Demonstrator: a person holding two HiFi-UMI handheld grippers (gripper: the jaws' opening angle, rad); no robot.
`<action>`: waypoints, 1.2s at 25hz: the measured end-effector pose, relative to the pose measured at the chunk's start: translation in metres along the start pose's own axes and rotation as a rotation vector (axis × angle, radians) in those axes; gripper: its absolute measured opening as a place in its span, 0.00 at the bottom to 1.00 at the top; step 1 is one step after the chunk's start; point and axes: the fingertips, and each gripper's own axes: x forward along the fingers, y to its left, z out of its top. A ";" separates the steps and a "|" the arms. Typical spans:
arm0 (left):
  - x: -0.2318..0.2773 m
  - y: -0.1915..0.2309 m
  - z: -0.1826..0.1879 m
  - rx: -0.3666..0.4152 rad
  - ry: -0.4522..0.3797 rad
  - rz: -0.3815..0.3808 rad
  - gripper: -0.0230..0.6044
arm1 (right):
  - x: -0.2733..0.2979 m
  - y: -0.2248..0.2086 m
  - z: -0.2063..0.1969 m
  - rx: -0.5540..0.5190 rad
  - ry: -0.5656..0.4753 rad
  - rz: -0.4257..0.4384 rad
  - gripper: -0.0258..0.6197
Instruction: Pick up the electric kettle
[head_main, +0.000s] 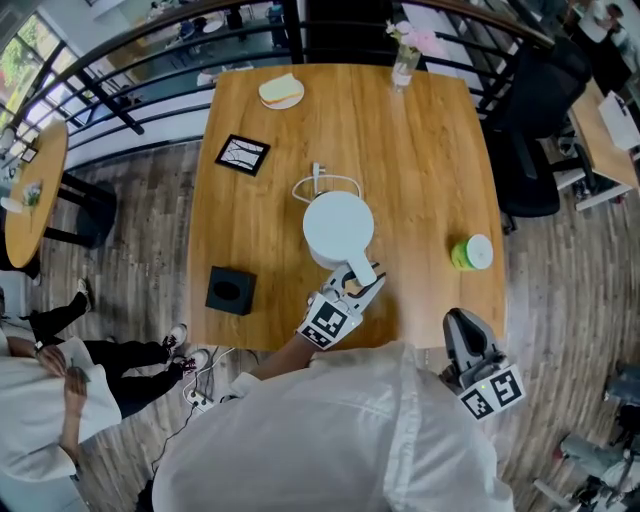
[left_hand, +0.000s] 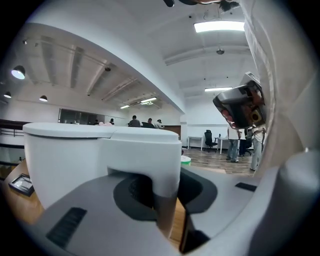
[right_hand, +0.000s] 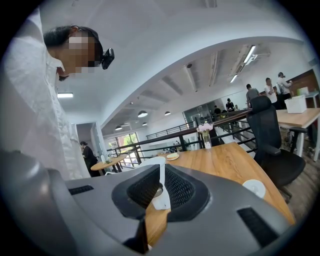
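Observation:
The white electric kettle (head_main: 338, 226) stands in the middle of the wooden table (head_main: 420, 150), its handle turned toward the front edge. My left gripper (head_main: 362, 278) reaches in from the front and is shut on that handle. In the left gripper view the kettle's body (left_hand: 75, 155) fills the left side, and the handle (left_hand: 165, 167) sits squeezed between the grey jaws of the left gripper (left_hand: 165, 205). My right gripper (head_main: 463, 325) hovers at the table's front right edge, apart from the kettle. In the right gripper view the right gripper (right_hand: 150, 215) looks shut with nothing in it.
On the table lie a black box (head_main: 231, 290), a framed picture (head_main: 242, 154), a plate with cake (head_main: 281, 92), a flower vase (head_main: 405, 60), a green cup with a white lid (head_main: 472, 252) and the kettle's cable (head_main: 325, 182). A black office chair (head_main: 530, 150) stands at the right.

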 end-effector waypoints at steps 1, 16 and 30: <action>0.000 0.000 0.001 -0.004 0.003 -0.003 0.17 | -0.001 0.000 0.000 0.000 0.000 0.001 0.07; -0.015 -0.002 0.038 -0.015 -0.016 -0.039 0.18 | -0.007 -0.005 -0.001 0.025 -0.016 0.055 0.07; -0.044 -0.050 0.132 0.054 -0.117 -0.058 0.19 | -0.003 0.006 0.009 0.004 -0.075 0.156 0.07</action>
